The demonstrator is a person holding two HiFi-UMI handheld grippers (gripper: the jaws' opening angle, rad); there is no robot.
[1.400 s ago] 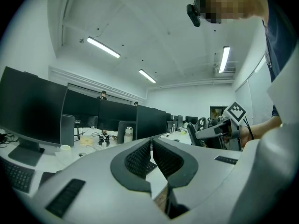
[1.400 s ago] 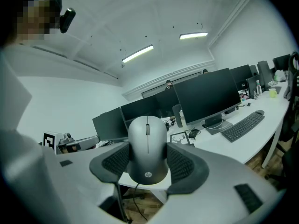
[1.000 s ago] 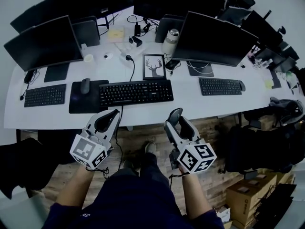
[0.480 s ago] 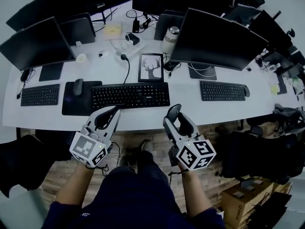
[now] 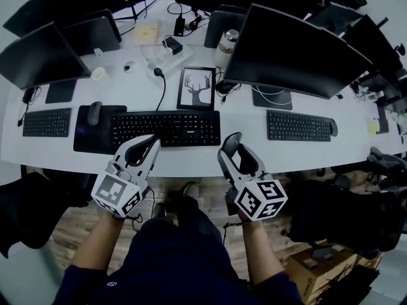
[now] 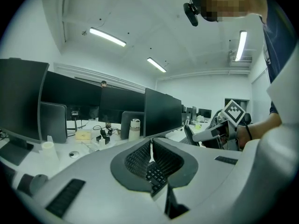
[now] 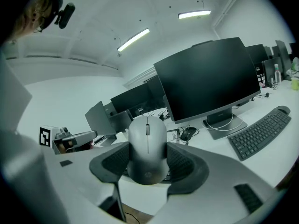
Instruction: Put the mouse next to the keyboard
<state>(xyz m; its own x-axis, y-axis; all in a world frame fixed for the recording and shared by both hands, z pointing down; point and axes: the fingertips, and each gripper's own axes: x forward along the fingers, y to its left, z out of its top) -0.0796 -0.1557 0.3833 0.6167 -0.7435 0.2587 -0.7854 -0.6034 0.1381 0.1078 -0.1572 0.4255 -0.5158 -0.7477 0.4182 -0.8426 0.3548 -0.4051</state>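
Observation:
A grey mouse (image 7: 147, 164) sits clamped between the pads of my right gripper (image 7: 147, 146). In the head view this gripper (image 5: 233, 143) hangs over the desk's front edge, just right of the long black keyboard (image 5: 165, 129). My left gripper (image 5: 152, 146) reaches the same edge, at the near side of the keyboard's middle. Its jaws meet at the tips with nothing between them. Through the gap behind the left gripper's (image 6: 150, 146) closed tips I see the keys of the keyboard (image 6: 156, 174).
A black mouse pad (image 5: 86, 142) with another mouse (image 5: 94, 113) lies left of the keyboard. Smaller keyboards sit at the left (image 5: 43, 122) and right (image 5: 299, 127). Monitors (image 5: 292, 49), a deer picture (image 5: 196, 89), a bottle (image 5: 224, 48) and cables fill the back of the white desk (image 5: 254, 138).
Both grippers have moved forward from above the floor to the desk's front edge. The mouse stays in the right gripper; the left stays shut.

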